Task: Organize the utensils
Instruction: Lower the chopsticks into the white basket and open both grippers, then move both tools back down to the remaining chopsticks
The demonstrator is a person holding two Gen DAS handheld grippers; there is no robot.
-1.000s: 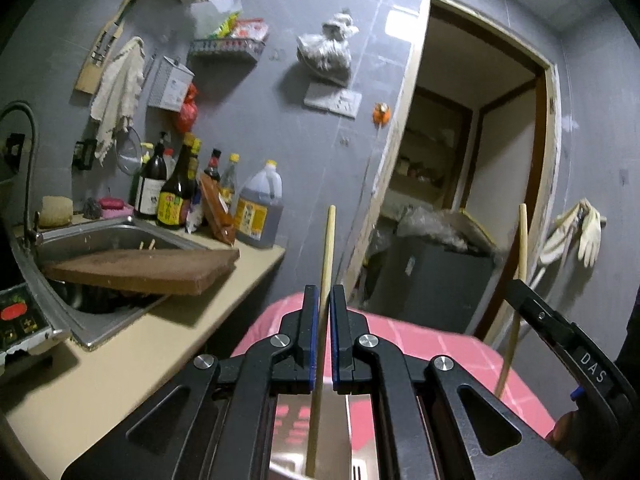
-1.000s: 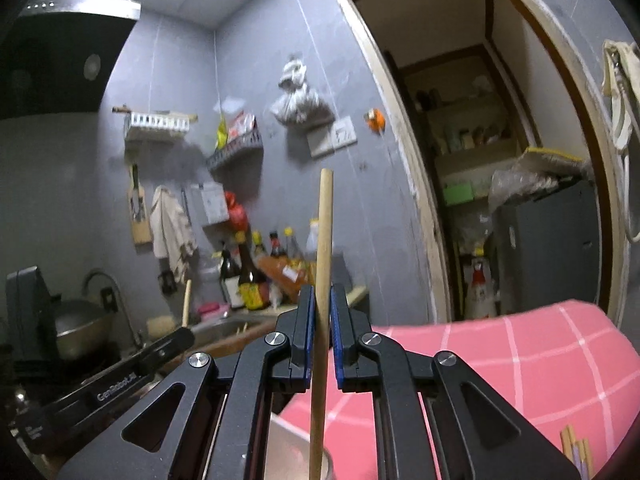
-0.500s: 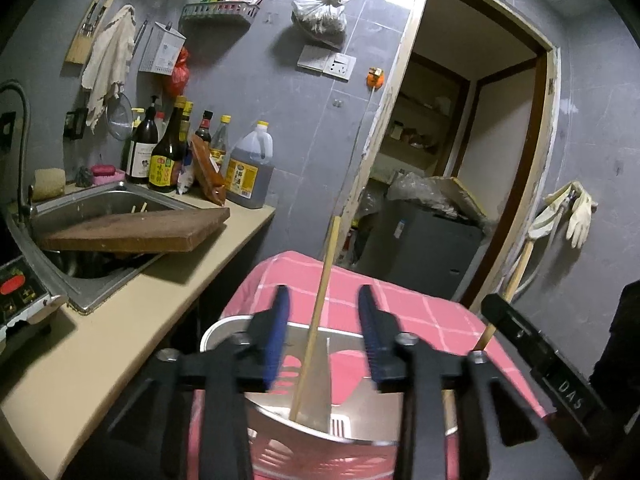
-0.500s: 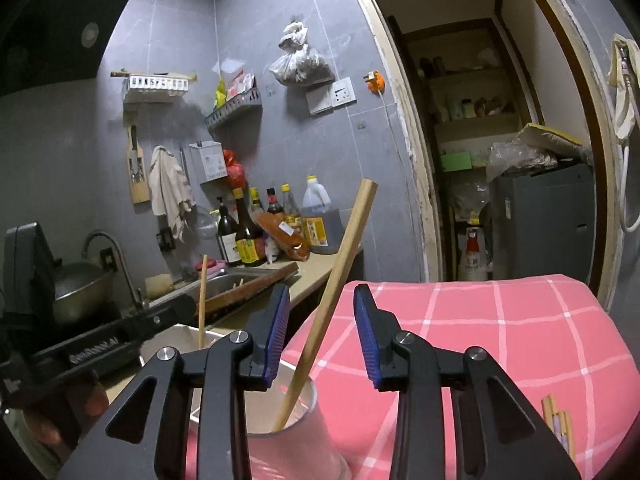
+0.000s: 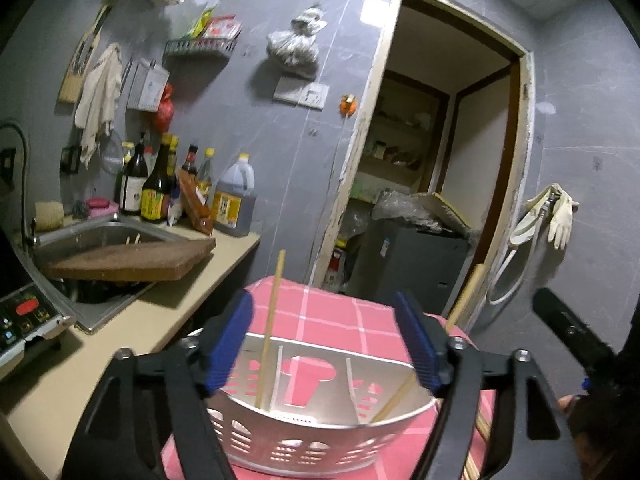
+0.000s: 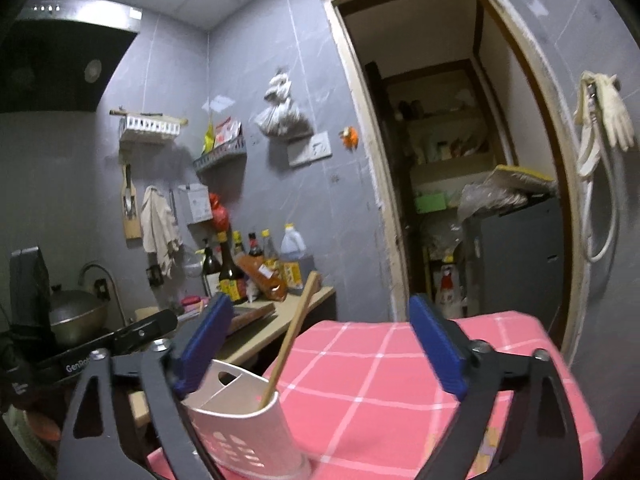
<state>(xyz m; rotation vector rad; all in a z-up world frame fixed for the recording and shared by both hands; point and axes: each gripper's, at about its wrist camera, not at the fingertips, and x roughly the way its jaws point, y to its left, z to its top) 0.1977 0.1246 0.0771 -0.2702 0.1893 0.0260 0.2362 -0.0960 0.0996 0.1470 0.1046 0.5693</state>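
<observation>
- On the far left is the sink (image 5: 96, 236) with a wooden cutting board (image 5: 132, 262) lying across it. I think it rests there only to keep the counter (image 5: 132, 332) free; it has no part in the sorting.
- Behind the sink, a group of sauce bottles (image 5: 160, 192) stands against the wall, well apart from the work.
- In the middle, a white holder (image 5: 304, 436) with holes in its wall stands on the pink checked cloth (image 5: 332, 320). It is divided into compartments, probably so that each kind of utensil stays apart.
- The left gripper (image 5: 324, 344) has its jaws opening, with blue pads on both sides. One thin chopstick (image 5: 272, 320) stands almost upright in the left compartment of the holder. It is seen between the pads, but nothing presses on it; it leans on the holder alone.
- More to the right, a second chopstick (image 5: 424, 368) rests tilted in the right compartment, its top pointing to the doorway (image 5: 448, 160).
- The right gripper (image 6: 324, 340) also has its jaws opening, very wide, and it holds nothing. From its view the tilted chopstick passes between the pads without touching them.
- Both sticks seem delivered, so in my judgement this step is finished and the next utensil must be found.
- At the lower right edge of the left view some more sticks (image 5: 480, 424) lie on the cloth just beside the holder.
</observation>
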